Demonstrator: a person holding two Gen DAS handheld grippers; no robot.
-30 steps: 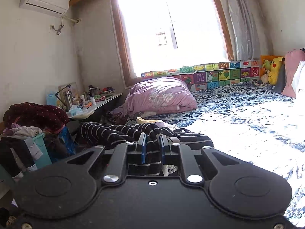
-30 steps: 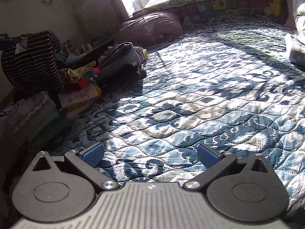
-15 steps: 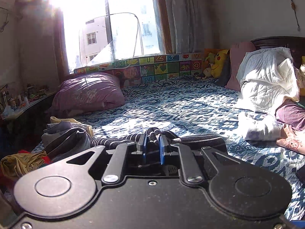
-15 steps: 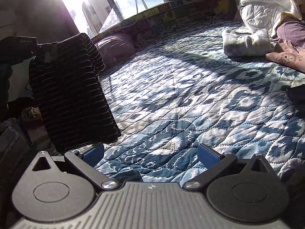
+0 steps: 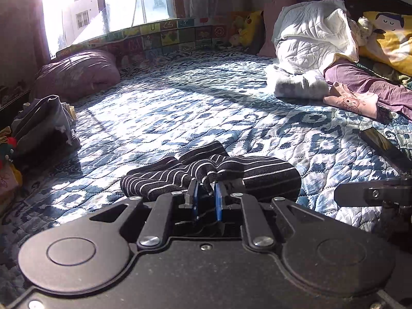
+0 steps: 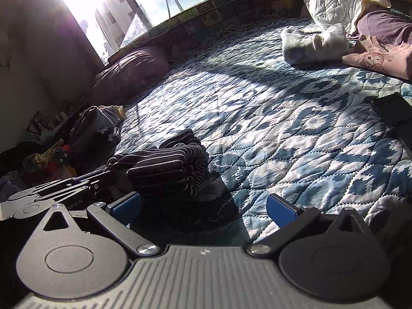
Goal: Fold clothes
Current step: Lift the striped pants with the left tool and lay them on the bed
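At lower centre, the left gripper [image 5: 205, 197] had its jaws pinched on the striped garment [image 5: 206, 172] bunched on the bed quilt [image 5: 195, 113], so the wide-jawed right gripper [image 6: 203, 206] should probably take an opposite edge.

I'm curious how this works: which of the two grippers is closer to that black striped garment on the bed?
The left. The left gripper is shut on the striped garment, while the right gripper is open just beside it, not touching.
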